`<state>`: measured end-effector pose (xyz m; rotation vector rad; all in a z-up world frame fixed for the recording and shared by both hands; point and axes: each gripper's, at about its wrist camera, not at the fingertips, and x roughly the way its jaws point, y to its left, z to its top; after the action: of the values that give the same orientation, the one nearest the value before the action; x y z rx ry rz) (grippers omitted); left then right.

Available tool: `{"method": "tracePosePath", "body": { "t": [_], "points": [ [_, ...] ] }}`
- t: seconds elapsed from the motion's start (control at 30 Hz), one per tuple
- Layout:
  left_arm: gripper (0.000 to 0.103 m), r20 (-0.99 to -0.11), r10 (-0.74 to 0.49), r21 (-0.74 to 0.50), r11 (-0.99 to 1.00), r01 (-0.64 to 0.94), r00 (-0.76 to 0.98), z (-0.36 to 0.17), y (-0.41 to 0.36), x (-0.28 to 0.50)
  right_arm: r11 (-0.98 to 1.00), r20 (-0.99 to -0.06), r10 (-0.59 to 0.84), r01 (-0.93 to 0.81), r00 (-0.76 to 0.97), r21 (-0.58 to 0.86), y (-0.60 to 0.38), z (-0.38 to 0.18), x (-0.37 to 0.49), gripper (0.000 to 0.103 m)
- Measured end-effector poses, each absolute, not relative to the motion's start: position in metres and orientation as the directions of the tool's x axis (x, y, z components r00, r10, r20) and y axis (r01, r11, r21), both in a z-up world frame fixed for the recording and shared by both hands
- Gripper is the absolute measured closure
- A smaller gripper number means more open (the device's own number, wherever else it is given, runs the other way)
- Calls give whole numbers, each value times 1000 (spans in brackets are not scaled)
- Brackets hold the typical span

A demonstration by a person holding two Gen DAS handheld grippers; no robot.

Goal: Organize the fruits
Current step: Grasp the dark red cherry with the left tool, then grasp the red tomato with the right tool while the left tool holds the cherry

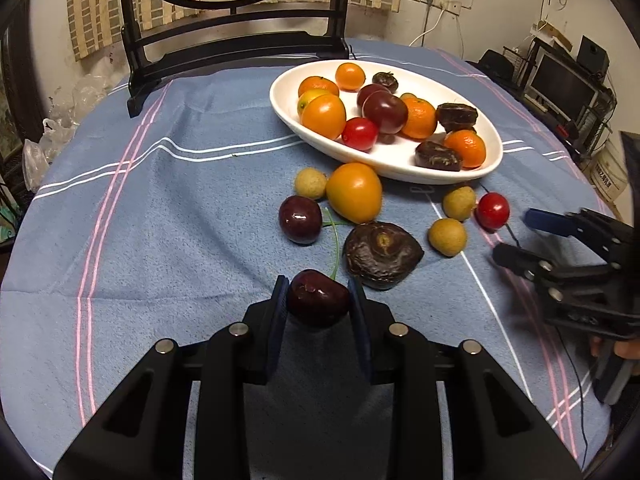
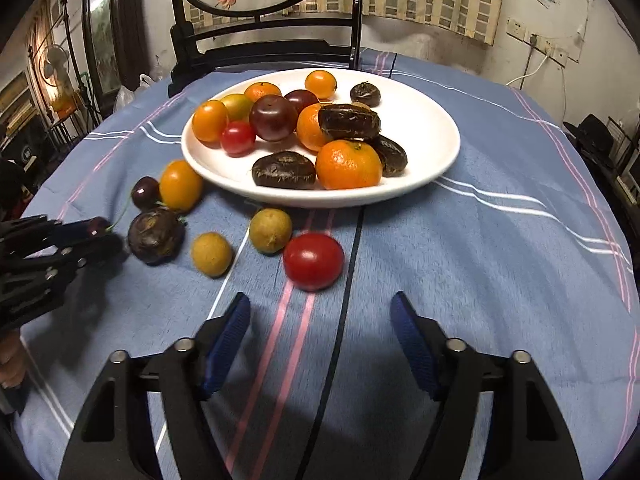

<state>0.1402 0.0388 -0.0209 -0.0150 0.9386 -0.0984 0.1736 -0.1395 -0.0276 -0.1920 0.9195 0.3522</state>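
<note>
My left gripper (image 1: 319, 294) is shut on a dark cherry (image 1: 318, 298) with a green stem, just above the blue cloth; it also shows at the left of the right wrist view (image 2: 102, 232). My right gripper (image 2: 320, 312) is open and empty, just short of a red tomato (image 2: 313, 261), and shows at the right of the left wrist view (image 1: 510, 236). A white oval plate (image 1: 400, 160) holds several oranges, tomatoes, plums and dark water chestnuts. Loose on the cloth lie an orange fruit (image 1: 354, 191), a cherry (image 1: 300, 219), a water chestnut (image 1: 380, 254) and three longans (image 1: 447, 236).
A black chair (image 1: 236, 40) stands at the table's far edge behind the plate. Plastic bags (image 1: 60, 120) lie off the table at the left. A shelf with a monitor (image 1: 560, 88) stands at the right.
</note>
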Motion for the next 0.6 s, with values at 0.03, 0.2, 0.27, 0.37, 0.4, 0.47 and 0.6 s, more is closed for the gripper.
{"method": "tracePosePath", "body": {
  "t": [0.03, 0.2, 0.27, 0.37, 0.4, 0.47, 0.6],
  "points": [
    [74, -805, -95, -60, 995, 79, 586, -21, 39, 140, 928, -805, 210, -373, 555, -14, -139, -29, 177, 39],
    [74, -810, -103, -76, 995, 71, 577, -24, 42, 142, 935, -802, 196, -355, 564, -21, -134, -32, 193, 54],
    [74, -812, -101, -76, 995, 69, 575, -25, 43, 142, 934, -798, 190, -357, 572, -33, -131, -32, 195, 63],
    [74, -812, -93, -67, 996, 65, 576, -24, 42, 142, 930, -795, 199, -367, 573, -32, -129, -30, 194, 71],
    [74, -811, -91, -65, 996, 65, 577, -23, 42, 142, 931, -794, 202, -365, 574, -27, -131, -29, 192, 71],
    [74, -806, -90, -64, 996, 65, 585, -19, 41, 138, 930, -789, 220, -367, 574, -8, -135, -25, 186, 71],
    [74, -792, -105, -70, 994, 81, 602, -3, 39, 134, 925, -758, 275, -378, 591, 41, -148, -5, 167, 71]
  ]
}}
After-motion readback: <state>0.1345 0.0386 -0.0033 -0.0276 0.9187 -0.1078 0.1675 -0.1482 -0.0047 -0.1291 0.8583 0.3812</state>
